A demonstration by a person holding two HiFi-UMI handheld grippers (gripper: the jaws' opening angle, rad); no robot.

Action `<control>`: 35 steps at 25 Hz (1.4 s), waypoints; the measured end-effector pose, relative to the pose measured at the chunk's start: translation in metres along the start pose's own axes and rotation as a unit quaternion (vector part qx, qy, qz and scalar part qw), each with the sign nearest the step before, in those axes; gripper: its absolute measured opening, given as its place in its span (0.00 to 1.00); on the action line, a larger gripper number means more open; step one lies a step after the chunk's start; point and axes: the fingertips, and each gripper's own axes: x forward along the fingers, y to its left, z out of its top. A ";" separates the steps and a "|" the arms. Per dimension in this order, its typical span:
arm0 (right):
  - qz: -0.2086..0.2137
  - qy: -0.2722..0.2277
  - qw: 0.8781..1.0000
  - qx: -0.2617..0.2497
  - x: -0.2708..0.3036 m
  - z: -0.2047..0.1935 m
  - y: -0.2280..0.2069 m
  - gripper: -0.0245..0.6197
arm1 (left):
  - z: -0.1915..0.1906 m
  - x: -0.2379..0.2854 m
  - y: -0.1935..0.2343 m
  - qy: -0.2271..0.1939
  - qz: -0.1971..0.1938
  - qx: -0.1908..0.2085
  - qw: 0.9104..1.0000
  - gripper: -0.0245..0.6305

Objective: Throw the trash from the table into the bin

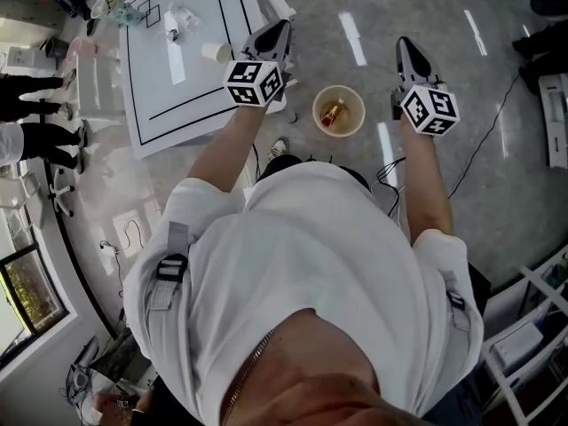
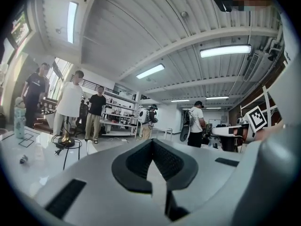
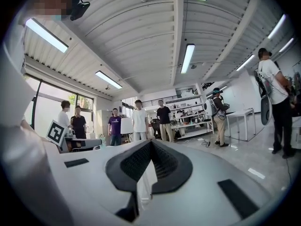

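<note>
Holding empty, shut jaws, the left gripper [image 1: 277,32] and right gripper [image 1: 408,53] hover either side of the bin [image 1: 338,88]. Left of the bin, a paper cup [image 1: 216,51] waits on the table [image 1: 177,96]; approaching closed could topple it.

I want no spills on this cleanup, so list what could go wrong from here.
Both the left gripper and the right gripper are shut and empty; reaching in like that could knock the paper cup off the table.
The bin stands on the floor apart from the table; a drop from this height may miss it.
A cable lies on the floor at the person's right and could snag a foot.
</note>
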 end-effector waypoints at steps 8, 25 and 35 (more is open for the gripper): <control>0.041 0.004 0.999 -0.008 0.022 0.006 0.027 0.05 | 0.014 -0.022 0.024 -0.015 0.039 -0.001 0.999 0.05; 0.178 0.042 0.983 -0.024 0.118 -0.023 0.163 0.05 | 0.015 -0.143 0.159 -0.037 0.200 -0.025 0.979 0.05; 0.223 0.073 0.971 -0.045 0.214 -0.062 0.294 0.05 | 0.004 -0.216 0.284 -0.018 0.248 -0.034 0.968 0.05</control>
